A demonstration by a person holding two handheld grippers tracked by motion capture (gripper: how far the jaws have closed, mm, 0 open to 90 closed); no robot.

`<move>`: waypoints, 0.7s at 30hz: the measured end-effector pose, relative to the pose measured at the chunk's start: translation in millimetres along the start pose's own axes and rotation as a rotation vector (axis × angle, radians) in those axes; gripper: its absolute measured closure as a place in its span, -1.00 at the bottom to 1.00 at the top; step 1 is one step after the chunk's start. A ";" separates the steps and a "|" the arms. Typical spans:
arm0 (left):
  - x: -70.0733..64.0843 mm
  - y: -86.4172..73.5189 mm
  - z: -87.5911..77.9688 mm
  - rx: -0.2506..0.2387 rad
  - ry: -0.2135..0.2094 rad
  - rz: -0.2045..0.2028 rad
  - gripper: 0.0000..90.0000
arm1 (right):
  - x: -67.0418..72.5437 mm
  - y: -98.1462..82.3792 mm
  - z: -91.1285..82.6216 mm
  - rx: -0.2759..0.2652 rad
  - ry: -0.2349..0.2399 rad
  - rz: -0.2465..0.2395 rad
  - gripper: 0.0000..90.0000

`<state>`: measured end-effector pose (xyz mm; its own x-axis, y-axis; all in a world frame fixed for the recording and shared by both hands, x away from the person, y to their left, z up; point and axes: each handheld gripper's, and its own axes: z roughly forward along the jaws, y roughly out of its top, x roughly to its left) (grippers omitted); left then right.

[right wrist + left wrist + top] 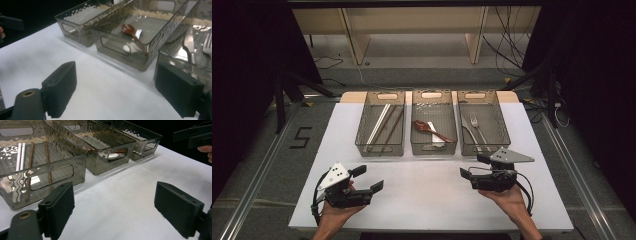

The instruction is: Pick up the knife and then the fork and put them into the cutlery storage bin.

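Both the left hand-held gripper [366,178] and right hand-held gripper [472,166] are hovering wide and empty over the white bench [422,190], near three smoky transparent plastic bins [433,149].

Black digit "5" [300,137] marked on floor left of table.

The left gripper [368,178] sits at about seven o'clock in the high view, jaws wide apart with nothing between them, pointing toward three o'clock. The right gripper [471,166] sits at five o'clock, jaws spread and empty, pointing toward nine o'clock.
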<state>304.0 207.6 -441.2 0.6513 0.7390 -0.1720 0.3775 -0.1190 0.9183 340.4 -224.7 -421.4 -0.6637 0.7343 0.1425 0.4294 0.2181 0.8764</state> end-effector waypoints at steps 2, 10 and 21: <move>-0.1 0.0 0.1 0.000 -0.001 -0.001 -0.65 | 1.0 -4.0 -1.9 0.004 0.004 0.006 -0.60; 0.6 -0.4 -0.3 -0.005 -0.008 -0.014 -0.65 | 8.1 -22.3 -7.6 0.002 0.001 0.007 -0.62; 0.4 -0.7 0.1 0.004 -0.014 -0.011 -0.65 | 10.4 -33.6 -16.2 -0.015 -0.021 0.011 -0.64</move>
<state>304.1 207.9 -441.9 0.6563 0.7308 -0.1873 0.3871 -0.1131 0.9151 309.1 -234.8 -441.9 -0.6460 0.7499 0.1424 0.4270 0.2005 0.8818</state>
